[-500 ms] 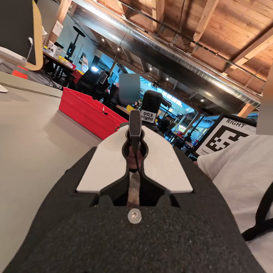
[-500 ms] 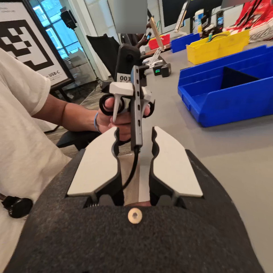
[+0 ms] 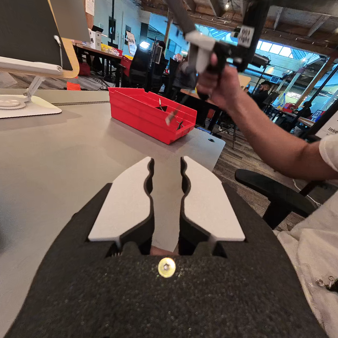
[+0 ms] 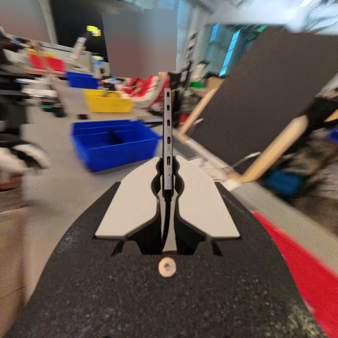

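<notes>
Left wrist view: our left claw [image 3: 166, 161] sits with its white fingers spread, a clear gap between them, nothing held — only bare grey table [image 3: 54, 173] shows through. Ahead, well apart, a red plastic bin [image 3: 151, 117] lies near the table's far corner with thin wire-like bits inside. Up and to the right, a hand [image 3: 217, 86] holds the other gripper raised off the table; it is blurred, and a dark bar sticks out of it toward the top edge. A white monitor stand [image 3: 31, 106] sits far left, and a black chair armrest [image 3: 270, 190] sits off the table edge on the right.

Right wrist view: our right claw [image 4: 167, 161] is closed tight on a slim grey metal multi-port hub [image 4: 167, 131], standing upright, gripped at its lower end, with most of its length clear above the fingertips. A black cable [image 4: 166, 215] runs from its base back between the fingers. A blue plastic divided bin [image 4: 113, 144] is beyond on the left, a yellow bin [image 4: 108, 103] farther back.

Risks, as we judge them: the grip is low on a long body, so any side knock could lever the hub out of the pads; the trailing cable could snag or tug it askew; heavy blur suggests fast motion, which worsens both.

The table is matte, flat grey. The room is an open workshop — wood beams, other benches, people in the distance.
</notes>
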`<state>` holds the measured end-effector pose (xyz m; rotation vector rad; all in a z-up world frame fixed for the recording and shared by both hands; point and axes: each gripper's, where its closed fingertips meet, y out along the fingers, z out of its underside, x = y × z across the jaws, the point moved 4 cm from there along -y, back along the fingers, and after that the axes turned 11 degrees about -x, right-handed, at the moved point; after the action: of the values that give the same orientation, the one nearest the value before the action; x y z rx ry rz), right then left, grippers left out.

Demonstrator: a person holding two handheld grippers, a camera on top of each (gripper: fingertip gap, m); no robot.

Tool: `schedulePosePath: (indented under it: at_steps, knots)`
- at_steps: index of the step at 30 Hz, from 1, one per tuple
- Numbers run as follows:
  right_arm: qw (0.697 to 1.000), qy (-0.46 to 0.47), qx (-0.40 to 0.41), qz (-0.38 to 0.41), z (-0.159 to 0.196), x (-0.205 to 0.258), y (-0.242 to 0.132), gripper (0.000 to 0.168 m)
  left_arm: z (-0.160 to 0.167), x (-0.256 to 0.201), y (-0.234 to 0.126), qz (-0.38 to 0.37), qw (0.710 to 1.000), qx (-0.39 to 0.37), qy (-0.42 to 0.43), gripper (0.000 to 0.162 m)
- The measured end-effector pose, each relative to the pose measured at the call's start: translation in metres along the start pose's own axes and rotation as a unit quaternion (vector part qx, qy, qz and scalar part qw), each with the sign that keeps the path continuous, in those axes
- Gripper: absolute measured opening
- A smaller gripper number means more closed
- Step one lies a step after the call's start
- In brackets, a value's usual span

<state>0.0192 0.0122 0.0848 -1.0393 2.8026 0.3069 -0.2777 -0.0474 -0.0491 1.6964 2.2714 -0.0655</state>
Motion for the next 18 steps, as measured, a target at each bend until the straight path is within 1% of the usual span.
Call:
schedulePosePath:
  at_steps: [2,4,6,7,9,11,14,16,18]
  knots:
    - [0.997,-0.067,-0.007,0.046,-0.023,-0.053,-0.009,0.009,0.003,-0.002,0.003,0.006,1.0,0.011,0.008,0.024]
    - [0.994,-0.084,0.039,0.051,-0.019,-0.099,-0.006,0.01,0.007,-0.004,0.006,0.007,0.999,0.025,0.031,0.022]
    - [0.983,-0.145,0.083,0.082,0.004,-0.146,-0.002,0.009,0.009,-0.006,0.009,0.008,0.998,0.03,0.055,0.02]
    - [0.979,-0.155,0.106,0.083,0.022,-0.166,0.0,0.009,0.009,-0.008,0.01,0.011,0.997,0.033,0.062,0.018]
    - [0.979,-0.123,0.142,0.079,0.064,-0.198,0.001,0.01,0.012,-0.01,0.011,0.012,0.997,0.039,0.07,0.017]
    - [0.977,-0.111,0.171,0.07,0.104,-0.219,-0.003,0.01,0.015,-0.01,0.01,0.006,0.996,0.042,0.077,0.016]
    - [0.963,-0.07,0.26,-0.006,0.159,-0.221,-0.017,0.01,0.017,-0.006,0.008,-0.003,0.996,0.045,0.072,0.016]
    - [0.941,-0.047,0.331,-0.058,0.184,-0.215,-0.029,0.01,0.015,-0.002,0.004,-0.01,0.997,0.035,0.065,0.015]
    - [0.903,-0.046,0.42,-0.085,0.206,-0.213,-0.038,0.01,0.013,0.001,0.001,-0.014,0.998,0.027,0.056,0.014]
